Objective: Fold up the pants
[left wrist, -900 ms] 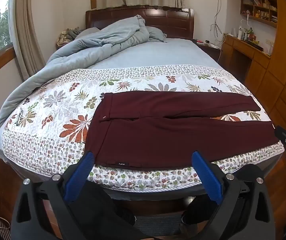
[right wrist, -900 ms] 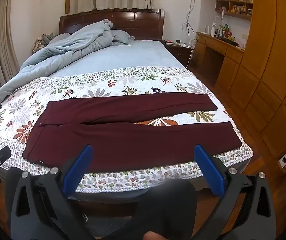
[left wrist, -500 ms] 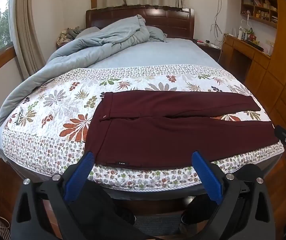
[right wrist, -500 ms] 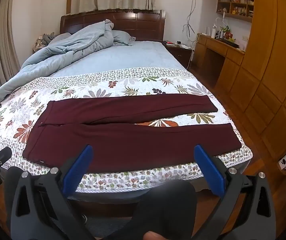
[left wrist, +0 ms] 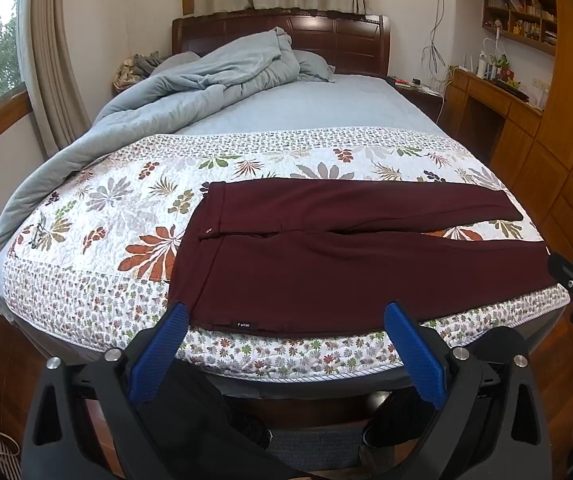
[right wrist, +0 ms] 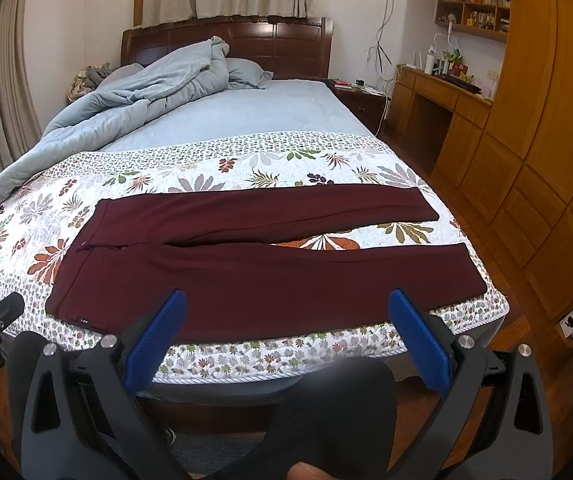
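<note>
Floral quilt (left wrist: 126, 216) spread over the foot of the bed (left wrist: 306, 108). Rumpled blue duvet (left wrist: 206, 80) heaped along its left edge, up to the dark wooden headboard (left wrist: 350, 42). Wooden desk (right wrist: 438, 88) by the right wall.

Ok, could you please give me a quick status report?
Left gripper and right gripper open, empty. Maroon pants flat on floral quilt, unfolded. Nothing in the way.

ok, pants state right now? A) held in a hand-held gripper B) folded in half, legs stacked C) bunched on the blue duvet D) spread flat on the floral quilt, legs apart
D: the maroon pants lie flat across the floral quilt, a strip of quilt showing between the two legs, with neither hand-held gripper touching them.
</note>
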Available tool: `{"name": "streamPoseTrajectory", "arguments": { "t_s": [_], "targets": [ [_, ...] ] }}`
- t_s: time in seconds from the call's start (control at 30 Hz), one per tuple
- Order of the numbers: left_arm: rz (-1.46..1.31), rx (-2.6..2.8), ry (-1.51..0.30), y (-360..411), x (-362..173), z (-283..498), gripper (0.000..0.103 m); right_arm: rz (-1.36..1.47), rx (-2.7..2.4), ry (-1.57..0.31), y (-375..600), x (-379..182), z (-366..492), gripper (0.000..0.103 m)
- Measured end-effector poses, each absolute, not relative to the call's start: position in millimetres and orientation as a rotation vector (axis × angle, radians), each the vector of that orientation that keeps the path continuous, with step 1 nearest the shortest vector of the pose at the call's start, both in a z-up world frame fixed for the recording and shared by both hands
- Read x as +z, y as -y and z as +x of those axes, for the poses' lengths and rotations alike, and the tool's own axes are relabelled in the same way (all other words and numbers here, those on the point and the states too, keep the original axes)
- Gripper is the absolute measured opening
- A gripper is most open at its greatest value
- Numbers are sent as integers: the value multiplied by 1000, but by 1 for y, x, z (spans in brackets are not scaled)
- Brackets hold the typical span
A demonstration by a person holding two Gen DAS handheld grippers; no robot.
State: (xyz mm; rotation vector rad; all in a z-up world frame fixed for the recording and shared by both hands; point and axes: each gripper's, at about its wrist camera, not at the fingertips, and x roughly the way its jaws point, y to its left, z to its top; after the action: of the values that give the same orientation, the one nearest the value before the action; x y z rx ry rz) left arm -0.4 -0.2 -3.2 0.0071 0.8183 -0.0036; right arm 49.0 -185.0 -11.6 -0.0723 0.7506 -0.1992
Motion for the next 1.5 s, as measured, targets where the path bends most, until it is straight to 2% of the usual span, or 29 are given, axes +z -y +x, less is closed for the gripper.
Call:
{"name": "streamPoseTrajectory", "arguments": {
  "t_s": [1.5],
  "targets": [
    [2,1,-825,-3,-5,1,99,-56,-207,-778,189,-24,50,101]
  ]
}}
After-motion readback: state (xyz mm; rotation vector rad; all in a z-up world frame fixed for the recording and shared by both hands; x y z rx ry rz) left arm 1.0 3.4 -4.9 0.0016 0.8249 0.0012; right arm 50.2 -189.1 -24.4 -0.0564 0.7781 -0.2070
